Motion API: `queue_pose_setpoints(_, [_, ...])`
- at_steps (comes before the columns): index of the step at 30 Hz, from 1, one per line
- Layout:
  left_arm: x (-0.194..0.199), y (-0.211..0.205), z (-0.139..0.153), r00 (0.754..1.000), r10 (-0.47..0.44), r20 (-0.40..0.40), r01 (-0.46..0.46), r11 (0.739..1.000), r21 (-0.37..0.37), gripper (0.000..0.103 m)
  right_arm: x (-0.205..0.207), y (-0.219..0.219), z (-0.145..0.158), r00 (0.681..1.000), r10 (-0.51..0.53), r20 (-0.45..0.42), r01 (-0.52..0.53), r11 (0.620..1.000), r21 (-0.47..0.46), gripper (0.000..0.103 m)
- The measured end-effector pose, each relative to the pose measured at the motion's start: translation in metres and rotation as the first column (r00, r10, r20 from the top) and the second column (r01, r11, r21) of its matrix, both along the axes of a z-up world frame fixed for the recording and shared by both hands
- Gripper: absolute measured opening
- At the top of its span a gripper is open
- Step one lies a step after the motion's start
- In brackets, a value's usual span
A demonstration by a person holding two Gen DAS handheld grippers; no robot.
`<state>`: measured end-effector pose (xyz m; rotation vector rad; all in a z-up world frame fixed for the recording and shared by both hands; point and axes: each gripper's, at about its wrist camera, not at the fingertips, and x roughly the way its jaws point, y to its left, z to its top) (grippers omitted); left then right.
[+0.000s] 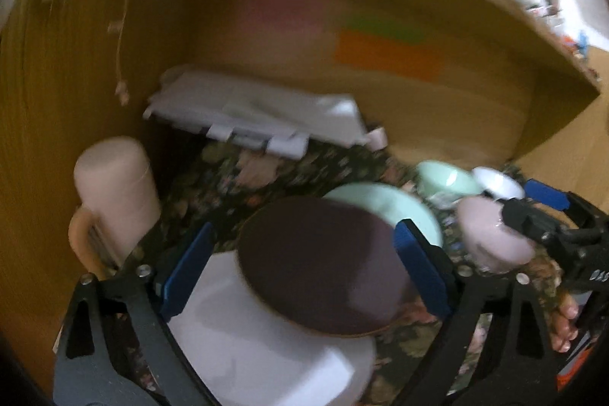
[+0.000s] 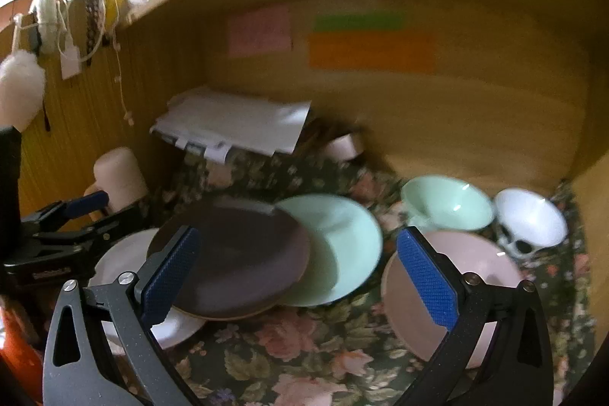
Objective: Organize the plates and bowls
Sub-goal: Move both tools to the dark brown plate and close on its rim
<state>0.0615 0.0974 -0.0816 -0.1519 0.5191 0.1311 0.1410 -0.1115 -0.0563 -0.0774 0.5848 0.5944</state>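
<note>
1. Three plates overlap in the left wrist view. A dark brown plate [image 1: 319,265] with a pale edge lies on top, tilted across a white plate [image 1: 266,349] below it and covering part of a mint green plate [image 1: 384,204] behind it. All rest on a flowered cloth [image 1: 243,177] inside a wooden shelf [image 1: 418,124]. The left gripper [image 1: 304,273] is spread wide, its blue pads on either side of the brown plate and not pressing on it; the picture is blurred. To the right stand a pink bowl [image 1: 491,234], a mint green bowl [image 1: 445,177] and a white bowl [image 1: 498,181]. A pale pink mug [image 1: 114,193] stands at the left.

2. From the right wrist view, the brown plate [image 2: 236,253] lies over the white plate [image 2: 121,261] and the rim of the green plate [image 2: 338,250]. The right gripper [image 2: 300,280] is open with nothing between its pads. A pink bowl [image 2: 491,276] sits partly behind its right finger; a green bowl [image 2: 449,204] and a white bowl [image 2: 533,219] with a dark pattern stand behind. The left gripper [image 2: 82,206] shows at the left edge.
</note>
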Motion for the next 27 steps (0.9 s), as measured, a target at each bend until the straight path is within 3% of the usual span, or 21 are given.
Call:
queue_pose_setpoints(6, [0.013,0.025,-0.027,0.995,0.026,-0.092,-0.03,0.999,-0.034,0.095,0.029,0.017,-0.021,0.995,0.031,-0.092,-0.037,0.998,-0.058,0.091])
queue_pose_setpoints(10, [0.024,0.036,-0.041,0.989,0.014,-0.145,-0.023,0.998,-0.06,0.083,0.047,0.031,-0.034,0.987,0.052,-0.155,-0.068,0.992,-0.102,0.086])
queue_pose_setpoints(17, [0.034,0.042,-0.058,0.976,-0.004,-0.219,-0.014,0.997,-0.08,0.078,0.074,0.053,-0.063,0.958,0.066,-0.278,-0.119,0.976,-0.18,0.066])
queue_pose_setpoints(27, [0.043,0.045,-0.072,0.956,-0.049,-0.29,0.008,0.99,-0.141,0.049,0.105,0.066,-0.09,0.924,0.045,-0.38,-0.133,0.969,-0.207,0.041])
